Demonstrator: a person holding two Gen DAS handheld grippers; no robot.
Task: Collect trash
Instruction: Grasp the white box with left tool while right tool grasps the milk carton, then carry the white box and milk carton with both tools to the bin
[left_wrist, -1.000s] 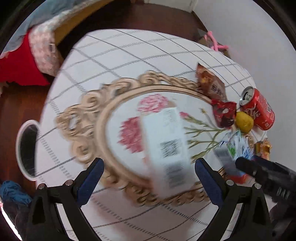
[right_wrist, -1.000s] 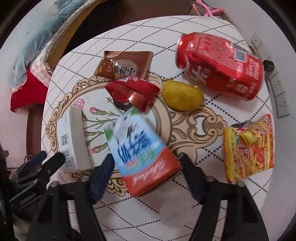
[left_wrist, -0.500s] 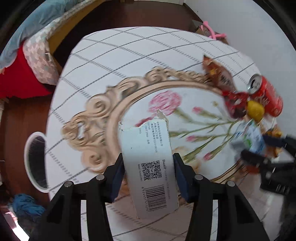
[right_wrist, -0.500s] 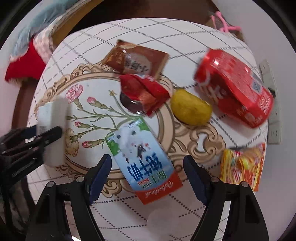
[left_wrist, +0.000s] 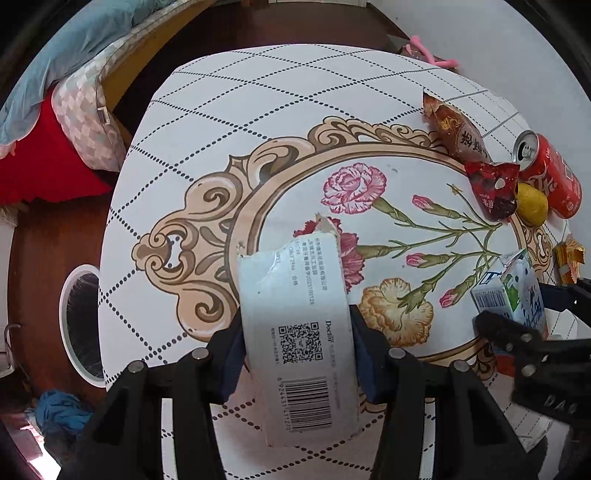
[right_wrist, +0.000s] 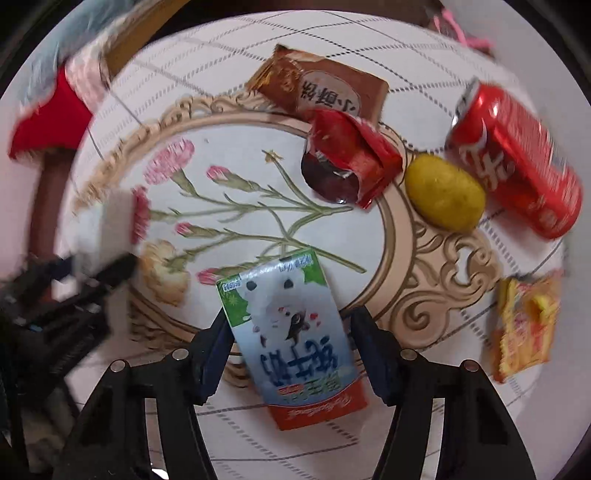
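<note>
Even indoor light, soft shadows. The left view is sharp; the right view is motion-blurred, both bending at dark fisheye edges.

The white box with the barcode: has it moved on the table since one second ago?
Yes. The white box shifted from the red carnations toward the table's near edge, now between the left gripper's fingers.

On the surface, counted: one white carton with a torn end; one milk carton; one red drink can, lying on its side; one yellow fruit; three snack wrappers, namely one brown, one red, one yellow-orange. That made seven loose items in all. Two grippers were there, left gripper and right gripper, two fingers on each. One round white bin stood on the floor beside the surface.
</note>
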